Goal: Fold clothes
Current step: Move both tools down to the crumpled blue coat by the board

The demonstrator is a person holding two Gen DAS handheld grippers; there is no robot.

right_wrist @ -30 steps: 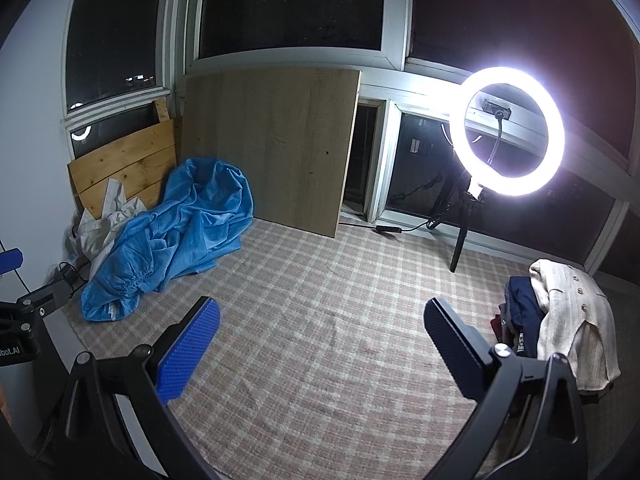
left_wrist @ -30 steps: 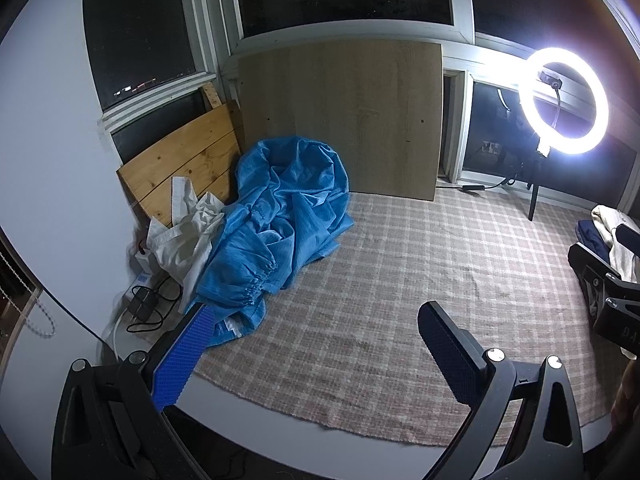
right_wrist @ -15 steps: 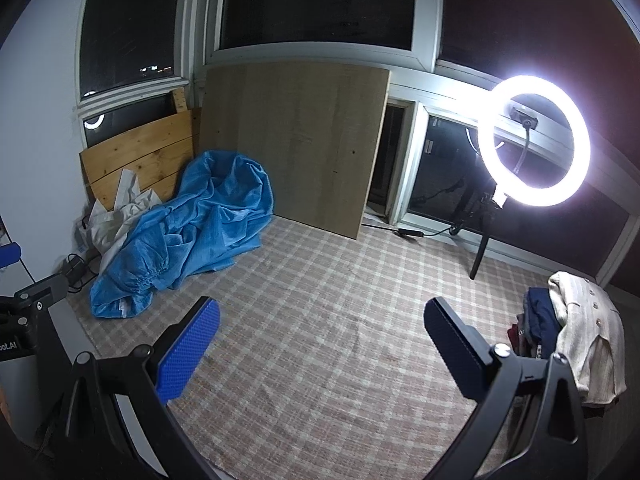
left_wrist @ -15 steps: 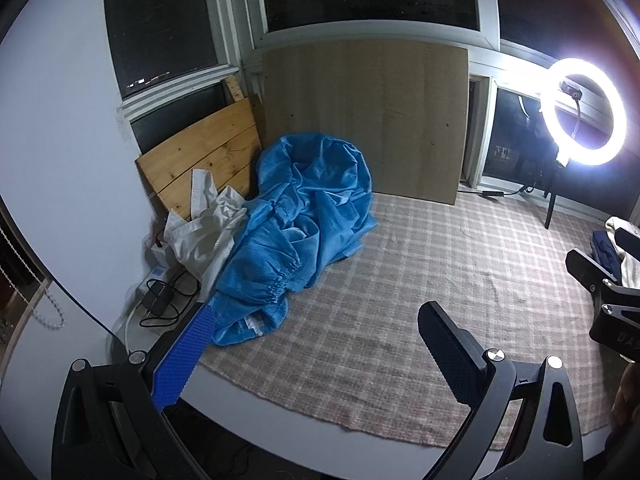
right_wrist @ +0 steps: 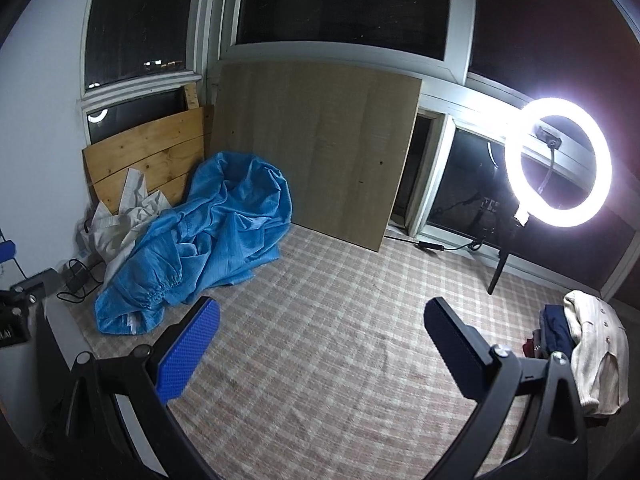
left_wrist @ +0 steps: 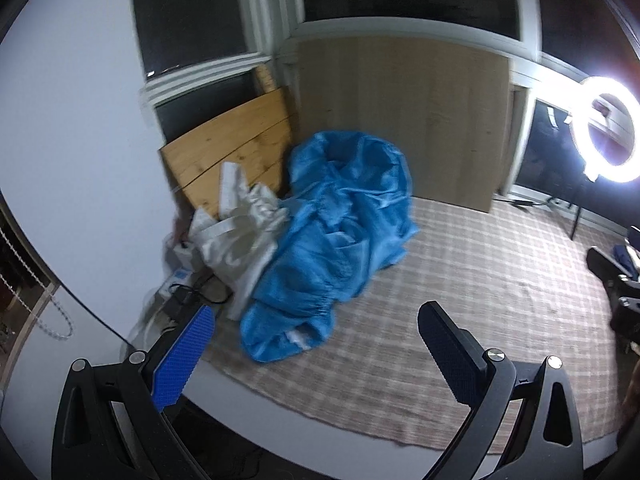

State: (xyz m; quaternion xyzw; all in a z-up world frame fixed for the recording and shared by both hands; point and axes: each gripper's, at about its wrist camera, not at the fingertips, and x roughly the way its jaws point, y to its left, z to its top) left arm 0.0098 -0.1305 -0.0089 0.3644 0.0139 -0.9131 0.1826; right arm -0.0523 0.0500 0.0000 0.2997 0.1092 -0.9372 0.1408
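A crumpled blue garment lies heaped at the far left of the checked cloth, with a white garment bunched behind it. My left gripper is open and empty, hovering just short of the blue heap's near end. My right gripper is open and empty above the bare checked cloth, right of the heap. A cream jacket and dark folded clothes sit at the far right.
Wooden boards lean on the windows behind the heap. A lit ring light stands on a stand at the right. Cables and a power strip lie at the left. The cloth's near edge overlaps a white surface.
Both grippers have swung left and closer to the blue heap, which now sits larger and more central in the left wrist view. Both stay open.
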